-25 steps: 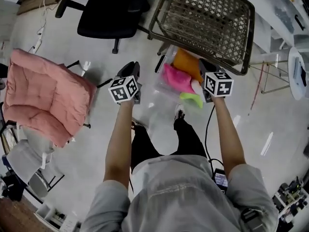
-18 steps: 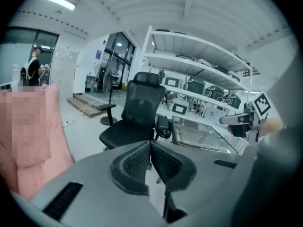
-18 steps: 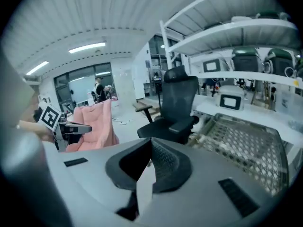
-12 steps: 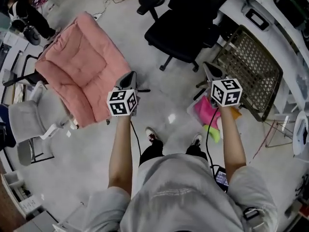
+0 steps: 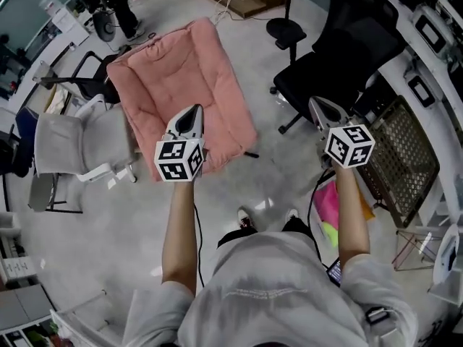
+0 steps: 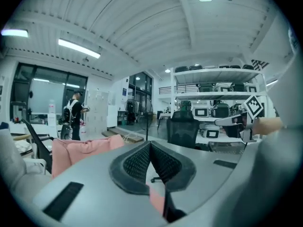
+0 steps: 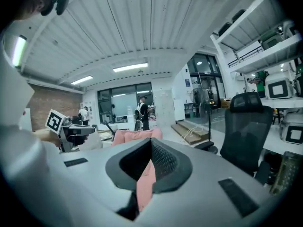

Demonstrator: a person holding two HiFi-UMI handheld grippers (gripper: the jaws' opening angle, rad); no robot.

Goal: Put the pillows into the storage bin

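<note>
The storage bin (image 5: 317,202) sits by the person's feet, well back from the pink pillow (image 5: 184,85). Both tools are pressed together and empty. The left gripper (image 5: 189,118) hangs at the pillow's near edge, and the right gripper (image 5: 322,110) is well off its right side. The pillow's length runs away from the person, so the left gripper looks nearer.

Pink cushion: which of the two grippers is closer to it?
Left. The left gripper hangs over the near edge of the pink cushion in the head view; the right gripper is off to its right, by the black office chair.
</note>
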